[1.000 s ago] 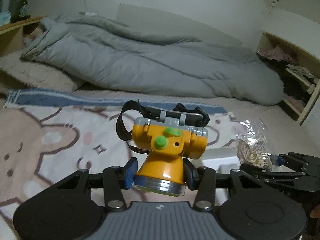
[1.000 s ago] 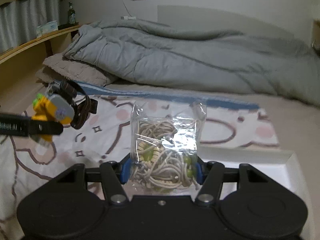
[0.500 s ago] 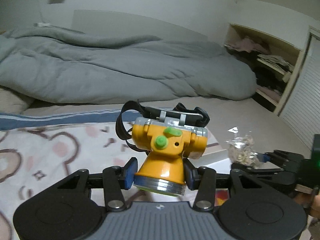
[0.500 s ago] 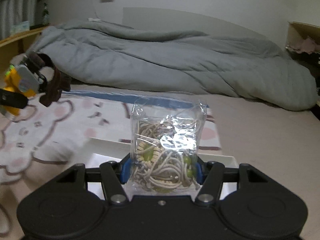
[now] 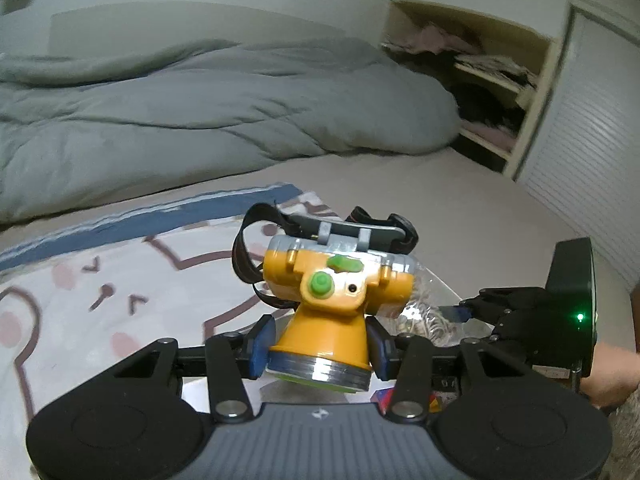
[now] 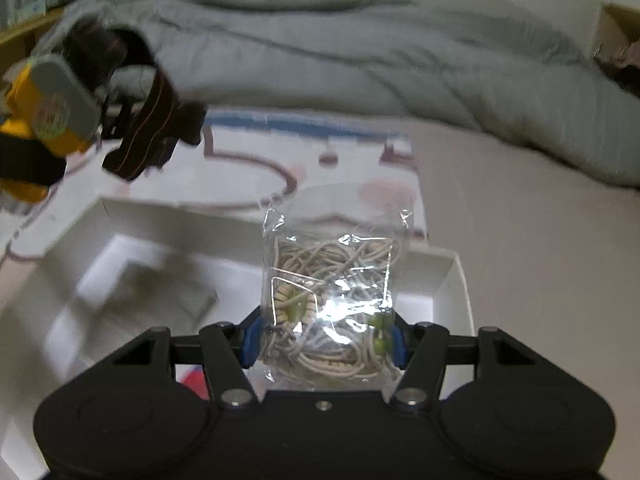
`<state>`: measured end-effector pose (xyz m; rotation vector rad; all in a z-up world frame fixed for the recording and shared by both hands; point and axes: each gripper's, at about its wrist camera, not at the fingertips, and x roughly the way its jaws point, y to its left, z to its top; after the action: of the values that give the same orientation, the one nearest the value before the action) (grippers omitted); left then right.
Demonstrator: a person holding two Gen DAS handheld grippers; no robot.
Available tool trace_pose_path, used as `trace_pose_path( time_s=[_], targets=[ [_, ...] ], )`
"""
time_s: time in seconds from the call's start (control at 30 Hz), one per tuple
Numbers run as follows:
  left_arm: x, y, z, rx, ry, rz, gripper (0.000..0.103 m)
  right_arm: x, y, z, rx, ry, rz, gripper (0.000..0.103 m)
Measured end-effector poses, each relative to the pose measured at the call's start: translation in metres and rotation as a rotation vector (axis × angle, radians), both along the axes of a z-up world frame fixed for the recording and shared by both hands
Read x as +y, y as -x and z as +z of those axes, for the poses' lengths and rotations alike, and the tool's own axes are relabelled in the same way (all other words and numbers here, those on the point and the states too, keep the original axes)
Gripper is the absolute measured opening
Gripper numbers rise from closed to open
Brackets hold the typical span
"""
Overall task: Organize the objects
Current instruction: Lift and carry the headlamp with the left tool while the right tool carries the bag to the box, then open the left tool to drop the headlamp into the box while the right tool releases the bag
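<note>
On the bed, a rumpled grey duvet [image 5: 200, 120] lay behind a cartoon-print blanket [image 5: 80, 300] and one white open box [image 6: 448, 276]. Since a second earlier both grippers had swung over the box: the left gripper [image 5: 320, 346] clamped one orange headlamp [image 5: 332, 300], the right gripper [image 6: 324, 338] one clear bag of cords [image 6: 332, 292].

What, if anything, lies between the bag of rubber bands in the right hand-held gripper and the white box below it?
Nothing visible: the bag of rubber bands hangs over the white box, whose floor beneath looks bare.
</note>
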<state>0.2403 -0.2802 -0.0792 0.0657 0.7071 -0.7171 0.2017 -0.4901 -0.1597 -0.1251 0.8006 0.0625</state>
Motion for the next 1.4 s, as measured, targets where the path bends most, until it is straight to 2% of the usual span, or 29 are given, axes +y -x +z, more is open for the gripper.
trace_pose_path(
  time_s=[0.13,0.2,0.23,0.37,0.47,0.53,0.57,0.6,0.63,0.77,0.83,0.9,0.97,1.1,1.17,1.23,1.4],
  targets=[
    [-0.02,-0.003,-0.007,-0.053,-0.06,-0.1,0.041,-0.013,0.008,-0.004,0.036,-0.008,-0.008,0.06],
    [-0.031,-0.008,-0.012,-0.045,-0.078,-0.139,0.018,-0.021,0.014,-0.004,0.068,-0.013,-0.043,0.06],
    [-0.035,-0.009,-0.014,-0.043,-0.081,-0.159,0.016,-0.024,0.017,-0.005,0.077,-0.016,-0.051,0.06],
    [-0.048,-0.014,-0.025,-0.021,-0.135,-0.195,0.017,-0.028,0.029,-0.01,0.114,-0.012,-0.071,0.06],
    [-0.049,-0.014,-0.032,0.03,-0.155,-0.217,0.018,-0.029,0.033,-0.011,0.101,-0.024,-0.065,0.06],
    [-0.048,-0.015,-0.036,0.052,-0.17,-0.224,0.033,-0.031,0.03,-0.009,0.1,-0.036,-0.073,0.06],
    [-0.048,-0.015,-0.037,0.053,-0.182,-0.221,0.047,-0.03,0.029,-0.009,0.1,-0.042,-0.076,0.06],
    [-0.048,-0.014,-0.039,0.049,-0.203,-0.22,0.056,-0.03,0.028,-0.009,0.101,-0.042,-0.076,0.06],
    [-0.049,-0.013,-0.04,0.043,-0.221,-0.221,0.058,-0.029,0.027,-0.009,0.101,-0.042,-0.074,0.06],
    [-0.063,-0.012,-0.048,0.051,-0.311,-0.255,0.058,-0.029,0.024,-0.011,0.104,-0.035,-0.073,0.06],
    [-0.075,-0.012,-0.055,0.044,-0.399,-0.268,0.057,-0.028,0.025,-0.011,0.107,-0.034,-0.073,0.06],
    [-0.089,-0.01,-0.062,-0.004,-0.504,-0.293,0.049,-0.028,0.024,-0.011,0.108,-0.035,-0.073,0.061],
    [-0.098,-0.011,-0.07,-0.005,-0.57,-0.31,0.045,-0.028,0.024,-0.011,0.11,-0.036,-0.073,0.061],
    [-0.109,-0.015,-0.081,-0.025,-0.652,-0.318,0.045,-0.026,0.022,-0.011,0.118,-0.03,-0.069,0.061],
    [-0.11,-0.015,-0.086,-0.045,-0.66,-0.314,0.045,-0.025,0.021,-0.011,0.117,-0.026,-0.063,0.061],
    [-0.107,-0.013,-0.086,-0.073,-0.625,-0.315,0.045,-0.024,0.02,-0.012,0.113,-0.023,-0.058,0.06],
    [-0.086,-0.005,-0.074,-0.104,-0.453,-0.311,0.044,-0.024,0.023,-0.01,0.08,-0.039,-0.051,0.059]
  ],
)
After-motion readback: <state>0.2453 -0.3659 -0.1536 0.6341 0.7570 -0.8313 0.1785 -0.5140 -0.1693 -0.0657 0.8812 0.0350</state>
